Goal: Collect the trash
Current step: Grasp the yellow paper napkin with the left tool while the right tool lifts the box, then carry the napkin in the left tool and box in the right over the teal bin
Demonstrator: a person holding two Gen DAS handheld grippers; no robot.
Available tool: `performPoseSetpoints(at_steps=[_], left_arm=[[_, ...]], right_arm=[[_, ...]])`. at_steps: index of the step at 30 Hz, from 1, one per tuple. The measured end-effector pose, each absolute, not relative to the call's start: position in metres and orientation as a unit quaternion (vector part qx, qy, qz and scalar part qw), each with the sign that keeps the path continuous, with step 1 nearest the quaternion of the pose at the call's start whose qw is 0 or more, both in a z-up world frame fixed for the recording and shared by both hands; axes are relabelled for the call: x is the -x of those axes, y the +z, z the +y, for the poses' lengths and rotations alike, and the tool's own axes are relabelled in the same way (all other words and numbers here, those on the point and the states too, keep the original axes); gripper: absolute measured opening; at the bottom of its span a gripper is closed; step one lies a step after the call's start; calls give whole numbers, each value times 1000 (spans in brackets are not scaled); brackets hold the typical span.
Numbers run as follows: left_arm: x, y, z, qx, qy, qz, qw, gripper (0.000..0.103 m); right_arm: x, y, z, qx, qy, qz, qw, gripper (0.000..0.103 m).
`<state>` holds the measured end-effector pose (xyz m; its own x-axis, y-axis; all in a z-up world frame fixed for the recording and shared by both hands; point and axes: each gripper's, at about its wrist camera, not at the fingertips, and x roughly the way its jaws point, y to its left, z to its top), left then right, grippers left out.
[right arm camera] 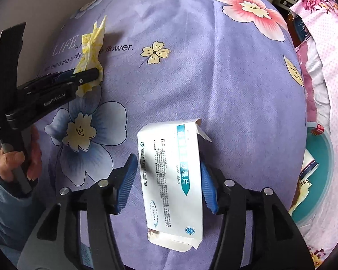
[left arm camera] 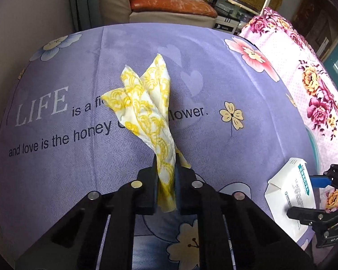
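At 9 o'clock in the right wrist view we note the person's left hand (right arm camera: 15,162) wrapped round the handle of the left gripper (left arm camera: 166,180). Its fingers are pinched together on a yellow-patterned napkin (left arm camera: 146,103), gripped at the twisted lower end. The loose corners fan toward 12 o'clock, off the purple tablecloth (left arm camera: 56,168). We judge the pinch at the narrow waist is deliberate: the soft paper bunches there, so a thin grip holds the whole sheet.

Toward 1 o'clock from the napkin, a small yellow flower print (left arm camera: 231,115) marks bare cloth; nothing else lies there.

Further right, the medicine box (right arm camera: 171,180) lies flat on the cloth, long axis running 12 to 6, torn flaps open at both ends. The right gripper (right arm camera: 166,189) straddles it with fingers apart. The blue pad (right arm camera: 208,189) on the 3 o'clock side sits at the box edge; whether it touches, we cannot tell. The pad at 9 o'clock stands clear of the box. We judge the box is framed across its narrow width because that span fits the jaws and the empty carton will crush little.

At 3 o'clock, beyond the table edge, a teal basin (right arm camera: 322,157) holds a paper cup (right arm camera: 308,164) and scraps. We take it for the trash destination. Both pieces are not yet in it.
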<state>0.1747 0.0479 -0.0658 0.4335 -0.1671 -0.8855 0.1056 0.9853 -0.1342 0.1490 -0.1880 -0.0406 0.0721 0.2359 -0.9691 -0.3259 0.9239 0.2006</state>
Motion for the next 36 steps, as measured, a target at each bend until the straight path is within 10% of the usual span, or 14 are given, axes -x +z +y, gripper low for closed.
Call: performPoseSetpoints(at_steps=[10, 14, 36], left_arm=[[-142, -59, 59, 26, -91, 526, 845, 8], [-131, -53, 54, 21, -94, 523, 847, 8], [-95, -10, -103, -54, -205, 508, 835, 8]], right_arm=[[-131, -63, -175, 86, 184, 655, 728, 74], [-125, -53, -183, 73, 187, 652, 731, 58], [-100, 1, -324, -76, 106, 554, 822, 58]])
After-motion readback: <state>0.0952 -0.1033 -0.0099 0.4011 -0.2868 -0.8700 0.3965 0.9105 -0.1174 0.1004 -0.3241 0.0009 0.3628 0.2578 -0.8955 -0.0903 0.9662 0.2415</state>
